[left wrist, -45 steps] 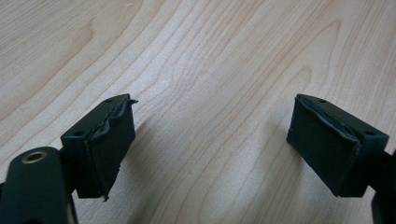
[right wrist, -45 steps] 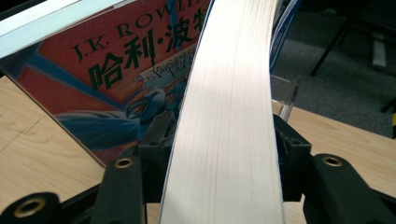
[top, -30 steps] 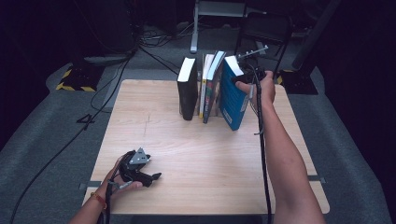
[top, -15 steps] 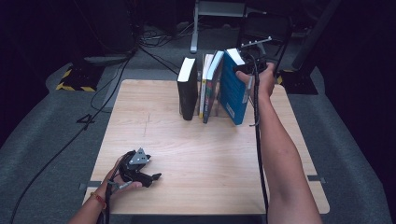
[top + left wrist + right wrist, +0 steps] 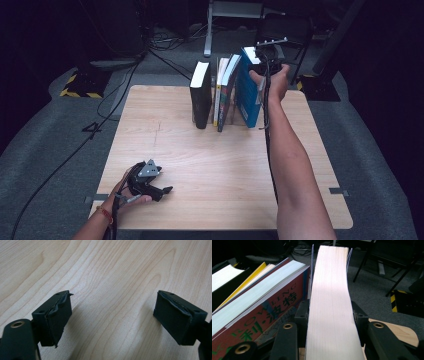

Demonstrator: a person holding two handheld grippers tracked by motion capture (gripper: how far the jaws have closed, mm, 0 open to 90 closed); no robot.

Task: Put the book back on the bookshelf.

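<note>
Right claw (image 5: 329,322) clamps the blue book (image 5: 248,95), rightmost beside the black book (image 5: 200,95). Left claw (image 5: 112,320) wide apart, empty, low over the table (image 5: 165,130).

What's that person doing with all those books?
The person is holding a gripper in each hand at a wooden table. The right gripper is clamped on the top of a blue book, the one at the right end of a row of standing books. Next to it leans a red book, then a black book. The left gripper rests open near the table's front edge, holding nothing.
</note>
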